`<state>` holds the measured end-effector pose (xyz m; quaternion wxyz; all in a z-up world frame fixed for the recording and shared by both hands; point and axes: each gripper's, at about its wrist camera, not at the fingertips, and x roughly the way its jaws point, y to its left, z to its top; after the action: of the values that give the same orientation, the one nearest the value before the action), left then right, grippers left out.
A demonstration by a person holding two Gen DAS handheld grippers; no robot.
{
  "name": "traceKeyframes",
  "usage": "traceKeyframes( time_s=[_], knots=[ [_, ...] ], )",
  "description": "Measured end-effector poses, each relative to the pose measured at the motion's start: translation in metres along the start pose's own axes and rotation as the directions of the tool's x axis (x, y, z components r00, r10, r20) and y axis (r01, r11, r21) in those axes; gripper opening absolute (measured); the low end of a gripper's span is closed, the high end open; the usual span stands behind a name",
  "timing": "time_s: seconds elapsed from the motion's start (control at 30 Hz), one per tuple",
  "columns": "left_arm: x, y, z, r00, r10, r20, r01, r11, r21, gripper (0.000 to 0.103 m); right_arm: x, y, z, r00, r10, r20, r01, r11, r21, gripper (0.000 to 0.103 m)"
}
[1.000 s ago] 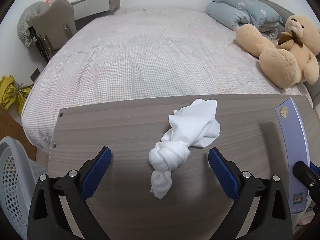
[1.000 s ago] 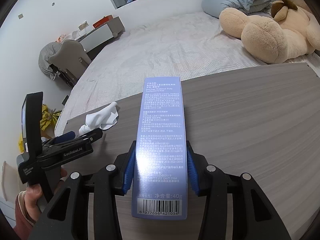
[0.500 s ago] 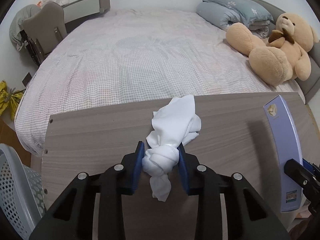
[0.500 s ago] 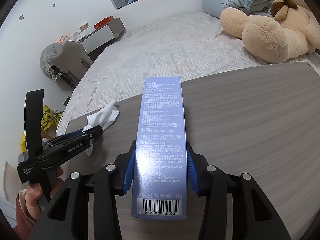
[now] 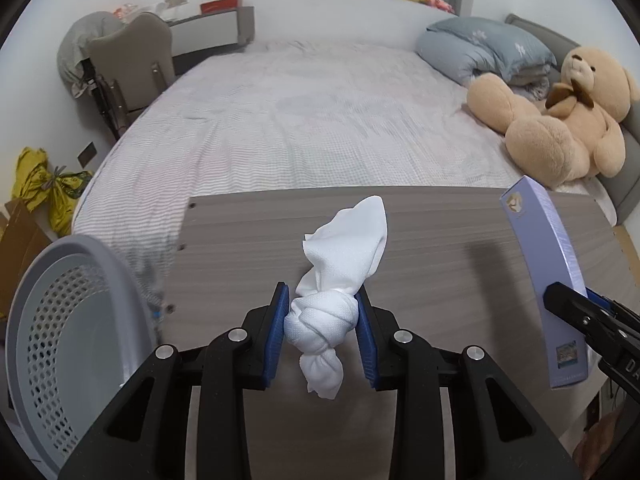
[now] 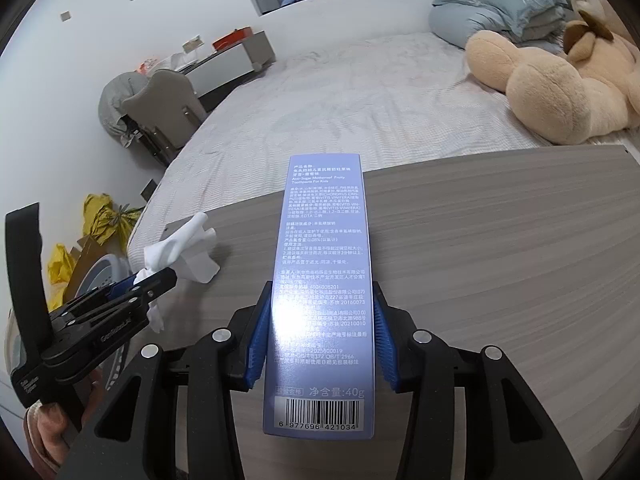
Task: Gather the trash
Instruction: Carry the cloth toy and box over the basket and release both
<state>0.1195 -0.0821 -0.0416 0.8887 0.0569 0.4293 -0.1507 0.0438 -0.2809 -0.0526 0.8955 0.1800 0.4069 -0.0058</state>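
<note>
1. Bedroom: a big bed [image 5: 304, 120] with a checked cover fills the back, with a grey-blue duvet [image 5: 484, 46] and a teddy bear [image 5: 560, 120] on its right side.
2. A wood-grain table [image 5: 240, 248] sits right at the foot of the bed. A grey perforated basket [image 5: 64, 320] stands off its left end.
3. The right gripper [image 6: 318, 344] points down at a slant, pads clamped on a purple toothpaste box [image 6: 322, 280] held above the tabletop.
4. The left gripper [image 5: 322, 326] tilts down too, clenched on the knot of a white tissue wad [image 5: 332, 288] near the table's left end.
</note>
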Motion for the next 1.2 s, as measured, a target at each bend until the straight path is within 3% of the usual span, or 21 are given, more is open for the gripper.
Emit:
traceKeyframes(
  time_s=[0.33, 0.53, 0.77, 1.2],
  knots=[
    [-0.053, 0.071, -0.031, 0.996, 0.078, 0.052, -0.072, 0.992, -0.108, 0.032, 0.003, 0.077, -0.008, 0.997, 0.077, -0.024, -0.08, 0.989, -0.128, 0.044],
    [-0.075, 0.124, -0.048, 0.985, 0.158, 0.069, -0.142, 0.97, -0.197, 0.032, 0.016, 0.138, -0.015, 0.987, 0.146, -0.065, -0.157, 0.963, -0.221, 0.044],
    [-0.084, 0.174, -0.062, 0.966, 0.255, 0.049, -0.233, 0.935, -0.269, 0.032, 0.034, 0.206, -0.021, 0.967, 0.221, -0.129, -0.251, 0.915, -0.316, 0.044],
    [-0.076, 0.224, -0.074, 0.949, 0.314, -0.029, -0.305, 0.891, -0.337, 0.033, 0.073, 0.282, -0.028, 0.931, 0.268, -0.248, -0.351, 0.845, -0.403, 0.044]
  ],
)
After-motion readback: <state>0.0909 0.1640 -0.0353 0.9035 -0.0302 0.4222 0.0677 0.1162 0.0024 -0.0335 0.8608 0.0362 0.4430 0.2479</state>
